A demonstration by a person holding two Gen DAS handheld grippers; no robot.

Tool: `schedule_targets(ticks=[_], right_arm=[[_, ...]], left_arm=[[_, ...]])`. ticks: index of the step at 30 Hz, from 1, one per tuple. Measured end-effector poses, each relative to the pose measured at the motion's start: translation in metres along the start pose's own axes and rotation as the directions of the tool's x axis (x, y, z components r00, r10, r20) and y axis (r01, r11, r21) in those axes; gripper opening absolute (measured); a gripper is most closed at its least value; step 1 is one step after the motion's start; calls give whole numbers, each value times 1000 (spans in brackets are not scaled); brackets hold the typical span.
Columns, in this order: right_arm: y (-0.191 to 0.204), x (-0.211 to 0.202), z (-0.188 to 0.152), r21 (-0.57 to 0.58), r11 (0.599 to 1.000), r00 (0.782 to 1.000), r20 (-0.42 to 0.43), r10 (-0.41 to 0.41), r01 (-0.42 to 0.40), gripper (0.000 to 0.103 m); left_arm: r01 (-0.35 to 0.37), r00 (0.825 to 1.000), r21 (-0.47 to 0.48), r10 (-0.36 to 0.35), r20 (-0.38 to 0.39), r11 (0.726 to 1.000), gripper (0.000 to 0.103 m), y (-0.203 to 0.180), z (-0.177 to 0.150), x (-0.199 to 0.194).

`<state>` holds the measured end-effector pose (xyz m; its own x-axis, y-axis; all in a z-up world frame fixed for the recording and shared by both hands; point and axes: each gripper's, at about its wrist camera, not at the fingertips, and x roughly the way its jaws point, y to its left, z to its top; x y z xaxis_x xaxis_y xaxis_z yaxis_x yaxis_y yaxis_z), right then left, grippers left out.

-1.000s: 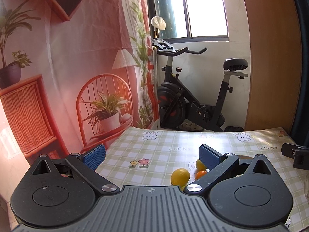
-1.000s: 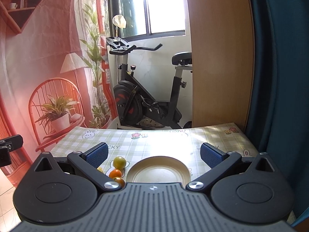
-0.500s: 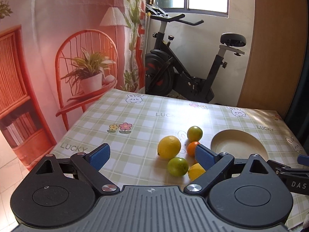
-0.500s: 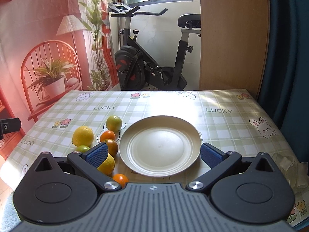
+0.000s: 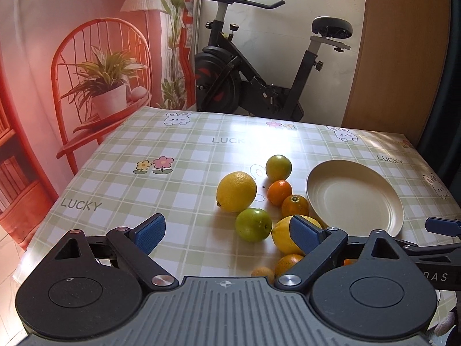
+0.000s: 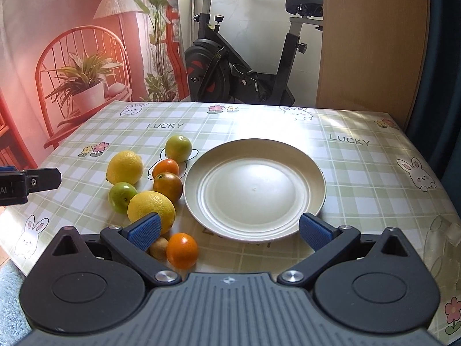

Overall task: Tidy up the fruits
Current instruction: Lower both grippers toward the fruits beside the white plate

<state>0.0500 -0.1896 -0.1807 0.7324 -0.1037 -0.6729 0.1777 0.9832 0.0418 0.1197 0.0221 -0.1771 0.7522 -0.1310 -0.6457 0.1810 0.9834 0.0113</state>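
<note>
Fruit heaped beside a bare plate, both grippers apart and holding nothing.

The left gripper [image 5: 227, 233] hangs nearest the fruits [image 6: 144, 184], clustered just ahead and rightward; the right gripper [image 6: 229, 230] faces the plate [image 6: 255, 191] mid-tabletop [image 6: 360, 173], fruit touching its left rim.

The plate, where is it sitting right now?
The plate lies empty on the checked tablecloth, centre of the right wrist view, with the fruit pile just left of it; the nearest, a dark orange, almost touches its rim.
</note>
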Motion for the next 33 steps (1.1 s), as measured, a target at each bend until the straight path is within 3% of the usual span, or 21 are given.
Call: schedule_targets(ticks=[5,11,20,25,29,33], right_arm=[[2,13,-3,-17,1000,999,-44,17,-18,103],[0,23,-3,-31,999,999,-52,9,-10,100],[4,32,-10,-39,997,995,-72,70,-73,100],[5,40,-15,-38,997,993,-100,63,-67,101],[2,42,-16,-13,996,990,-108,85,-87,101],[4,42,-17,-18,998,993,-105,62,-64,101]], left_arm=[[-35,998,-53,32,-52,998,92,6,-1,9],[-94,994,-32,92,-55,995,89,9,-5,12],[-55,993,7,55,-103,998,81,1,-13,21],[-2,995,-76,-5,-96,997,77,10,-18,20],[-30,996,-47,26,-86,998,71,7,-21,21],[-7,996,-37,4,-94,999,69,2,-24,21]])
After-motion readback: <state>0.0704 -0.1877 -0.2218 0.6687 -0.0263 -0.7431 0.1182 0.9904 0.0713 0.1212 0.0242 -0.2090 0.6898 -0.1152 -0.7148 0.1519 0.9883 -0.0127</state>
